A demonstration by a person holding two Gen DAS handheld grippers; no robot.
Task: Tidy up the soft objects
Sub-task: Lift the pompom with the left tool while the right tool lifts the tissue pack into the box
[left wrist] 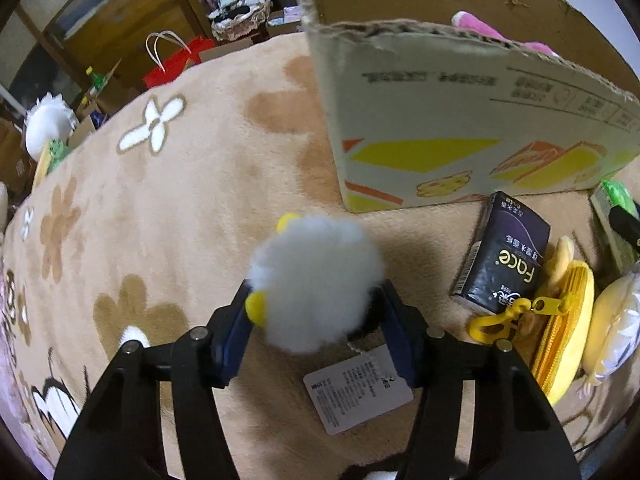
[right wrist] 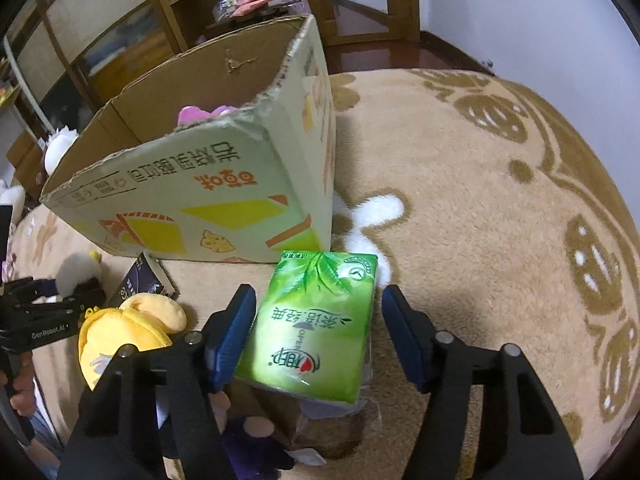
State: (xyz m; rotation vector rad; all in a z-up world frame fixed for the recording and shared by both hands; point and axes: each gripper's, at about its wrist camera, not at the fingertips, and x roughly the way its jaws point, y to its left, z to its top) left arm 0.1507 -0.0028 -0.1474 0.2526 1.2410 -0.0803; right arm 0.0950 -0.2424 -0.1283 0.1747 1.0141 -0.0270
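My left gripper point(left wrist: 316, 312) is shut on a white fluffy plush toy point(left wrist: 316, 280) with yellow bits and a paper tag point(left wrist: 356, 392), held above the carpet in front of the cardboard box point(left wrist: 440, 128). It also shows in the right wrist view point(right wrist: 78, 270). My right gripper point(right wrist: 316, 328) is open around a green tissue pack point(right wrist: 316, 320) lying on the carpet, with a gap on the right side. The box point(right wrist: 208, 184) holds a pink soft toy point(right wrist: 200, 114). A yellow plush pouch point(right wrist: 120, 336) and a dark tissue pack point(left wrist: 504, 256) lie between the grippers.
A beige patterned carpet point(right wrist: 480, 200) covers the floor. A purple plush point(right wrist: 252, 440) lies under my right gripper. Wooden shelves point(right wrist: 208, 8) stand behind the box. A red bag point(left wrist: 176, 64) and a white plush point(left wrist: 48, 124) sit past the carpet's far edge.
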